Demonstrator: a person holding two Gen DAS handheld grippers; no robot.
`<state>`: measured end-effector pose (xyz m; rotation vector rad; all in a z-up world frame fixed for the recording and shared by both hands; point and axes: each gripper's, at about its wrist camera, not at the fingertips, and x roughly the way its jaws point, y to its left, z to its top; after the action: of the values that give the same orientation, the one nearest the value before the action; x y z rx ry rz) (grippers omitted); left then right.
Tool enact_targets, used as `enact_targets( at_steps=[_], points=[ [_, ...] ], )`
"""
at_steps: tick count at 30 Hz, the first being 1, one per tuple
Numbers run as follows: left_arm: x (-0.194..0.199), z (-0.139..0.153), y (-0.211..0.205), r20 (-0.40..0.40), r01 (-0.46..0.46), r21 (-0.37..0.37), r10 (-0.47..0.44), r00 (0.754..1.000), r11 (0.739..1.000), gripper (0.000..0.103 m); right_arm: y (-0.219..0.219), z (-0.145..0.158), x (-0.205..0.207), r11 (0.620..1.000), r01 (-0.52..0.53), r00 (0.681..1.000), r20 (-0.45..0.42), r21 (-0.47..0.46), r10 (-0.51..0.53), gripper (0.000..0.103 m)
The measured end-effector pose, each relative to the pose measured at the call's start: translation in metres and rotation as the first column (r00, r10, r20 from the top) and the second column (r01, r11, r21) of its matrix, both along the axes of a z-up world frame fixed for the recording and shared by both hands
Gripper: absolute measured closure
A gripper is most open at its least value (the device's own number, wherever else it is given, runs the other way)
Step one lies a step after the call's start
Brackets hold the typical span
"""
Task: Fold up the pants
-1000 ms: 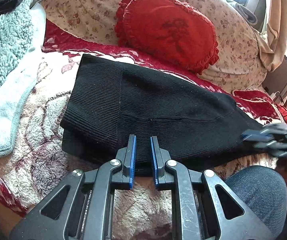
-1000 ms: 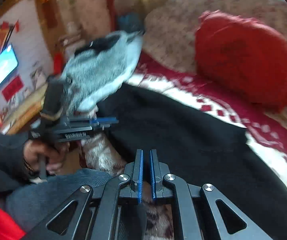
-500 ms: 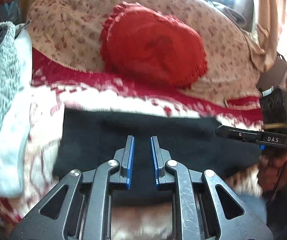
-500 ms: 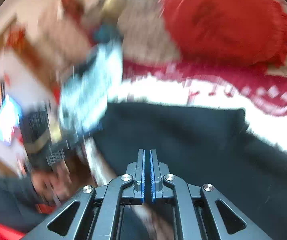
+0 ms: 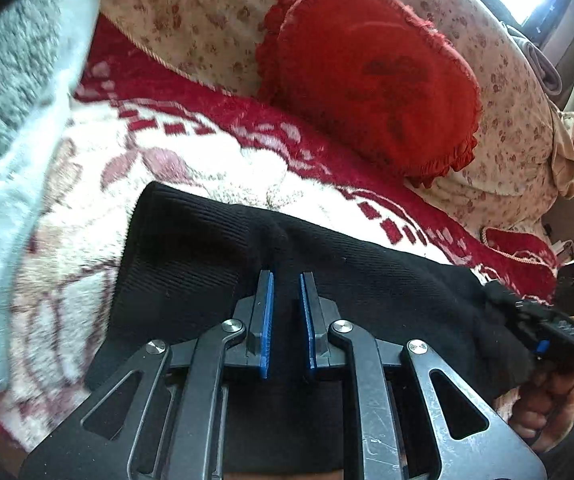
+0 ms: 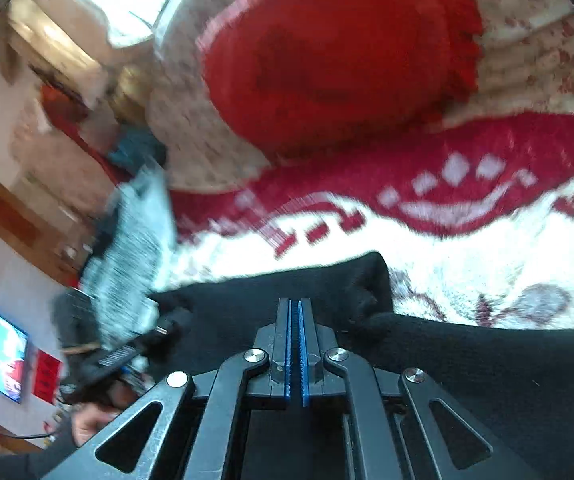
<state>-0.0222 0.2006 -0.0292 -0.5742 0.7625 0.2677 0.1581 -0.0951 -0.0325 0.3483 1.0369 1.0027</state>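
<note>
Right claw (image 6: pixel 295 312) pinching pants (image 6: pixel 467 368), television (image 6: pixel 5 356) leftward

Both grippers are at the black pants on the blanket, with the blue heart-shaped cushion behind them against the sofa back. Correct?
Not quite: the heart-shaped cushion is red, not blue, as the left wrist view shows. The rest stands: left gripper and right gripper are at the black pants on the blanket.

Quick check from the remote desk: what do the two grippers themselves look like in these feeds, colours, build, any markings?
Both match: the left gripper and right gripper have dark grey metal linkage arms with triangular cut-outs, round silver pivot screws, and black fingers lined with blue ribbed pads. The metal is lightly scratched. No readable markings or cables show on either up close.
</note>
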Motion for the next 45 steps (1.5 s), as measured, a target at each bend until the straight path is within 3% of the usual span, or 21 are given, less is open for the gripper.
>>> enact_targets(
  at_steps=[2, 5, 8, 13, 16, 19, 21, 22, 24, 25, 29, 31, 33, 34, 35, 36, 37, 39, 42, 44, 45],
  points=[
    [-0.010, 0.013, -0.015, 0.052, 0.034, 0.026, -0.036, 0.998, 0.999, 0.090, -0.014, 0.001, -0.003, 1.000, 0.003, 1.000, -0.019, 0.021, -0.003, 0.099],
    [-0.011, 0.017, -0.040, 0.060, 0.110, 0.081, -0.115, 0.992, 0.991, 0.081, -0.024, -0.023, 0.002, 0.997, 0.021, 0.997, -0.074, -0.080, -0.027, 0.099],
    [0.003, -0.006, -0.056, -0.057, 0.169, 0.094, -0.165, 0.985, 0.981, 0.077, -0.059, -0.041, 0.013, 0.995, 0.076, 0.978, -0.197, 0.059, -0.063, 0.103],
    [0.001, -0.014, -0.057, -0.036, 0.161, 0.105, -0.158, 0.987, 0.981, 0.076, -0.146, -0.042, 0.019, 0.961, 0.251, 0.951, -0.218, 0.117, -0.221, 0.103],
    [0.001, -0.016, -0.054, -0.025, 0.157, 0.085, -0.156, 0.988, 0.984, 0.076, -0.213, -0.042, 0.018, 0.908, 0.401, 0.903, -0.216, 0.120, -0.371, 0.103],
    [0.000, -0.018, -0.054, -0.013, 0.153, 0.066, -0.153, 0.988, 0.986, 0.076, -0.277, -0.048, 0.012, 0.804, 0.555, 0.823, -0.284, 0.213, -0.492, 0.103],
    [-0.001, -0.017, -0.055, -0.016, 0.153, 0.070, -0.152, 0.988, 0.986, 0.075, -0.294, -0.040, 0.006, 0.770, 0.600, 0.796, -0.255, 0.217, -0.549, 0.103],
    [-0.001, -0.016, -0.055, -0.017, 0.153, 0.073, -0.152, 0.988, 0.986, 0.075, -0.300, -0.037, -0.001, 0.740, 0.648, 0.760, -0.223, 0.180, -0.611, 0.103],
    [0.000, -0.016, -0.057, -0.016, 0.162, 0.073, -0.161, 0.987, 0.984, 0.071, -0.309, -0.039, -0.007, 0.693, 0.691, 0.722, -0.259, 0.207, -0.642, 0.103],
    [0.001, -0.016, -0.057, -0.014, 0.168, 0.072, -0.168, 0.986, 0.983, 0.066, -0.304, -0.033, -0.011, 0.693, 0.687, 0.725, -0.253, 0.217, -0.640, 0.102],
    [0.004, -0.013, -0.069, -0.011, 0.232, 0.097, -0.232, 0.973, 0.968, 0.041, -0.276, -0.003, -0.025, 0.779, 0.556, 0.830, -0.145, 0.290, -0.538, 0.100],
    [0.007, -0.013, -0.076, -0.026, 0.251, 0.127, -0.250, 0.968, 0.960, 0.033, -0.253, 0.002, -0.029, 0.846, 0.484, 0.875, -0.107, 0.226, -0.472, 0.100],
    [0.008, -0.013, -0.078, -0.034, 0.258, 0.143, -0.255, 0.966, 0.956, 0.032, -0.247, -0.010, -0.028, 0.857, 0.508, 0.859, -0.118, 0.084, -0.498, 0.100],
    [0.008, -0.013, -0.077, -0.030, 0.257, 0.140, -0.255, 0.966, 0.956, 0.032, -0.257, -0.023, -0.029, 0.808, 0.589, 0.800, -0.149, 0.008, -0.582, 0.100],
    [0.007, -0.014, -0.076, -0.024, 0.256, 0.133, -0.255, 0.967, 0.957, 0.032, -0.269, -0.029, -0.030, 0.776, 0.631, 0.765, -0.167, 0.000, -0.622, 0.103],
    [0.007, -0.014, -0.075, -0.016, 0.254, 0.125, -0.254, 0.967, 0.959, 0.032, -0.282, -0.034, -0.034, 0.731, 0.679, 0.724, -0.225, 0.069, -0.652, 0.103],
    [0.007, -0.014, -0.074, -0.009, 0.252, 0.119, -0.253, 0.967, 0.960, 0.032, -0.287, -0.031, -0.036, 0.715, 0.696, 0.709, -0.225, 0.068, -0.669, 0.103],
    [0.006, -0.015, -0.074, -0.002, 0.254, 0.120, -0.256, 0.967, 0.960, 0.029, -0.276, -0.009, -0.044, 0.713, 0.700, 0.712, -0.099, 0.033, -0.695, 0.102],
    [0.008, -0.015, -0.081, -0.012, 0.269, 0.151, -0.271, 0.963, 0.951, 0.024, -0.260, -0.002, -0.045, 0.759, 0.635, 0.773, -0.117, 0.145, -0.624, 0.099],
    [0.009, -0.015, -0.084, -0.025, 0.272, 0.175, -0.272, 0.962, 0.946, 0.024, -0.246, -0.009, -0.033, 0.803, 0.594, 0.801, -0.124, 0.040, -0.586, 0.099],
    [0.010, -0.015, -0.084, -0.026, 0.273, 0.177, -0.272, 0.962, 0.946, 0.024, -0.243, -0.015, -0.032, 0.783, 0.617, 0.777, -0.096, -0.077, -0.622, 0.099]
  ],
)
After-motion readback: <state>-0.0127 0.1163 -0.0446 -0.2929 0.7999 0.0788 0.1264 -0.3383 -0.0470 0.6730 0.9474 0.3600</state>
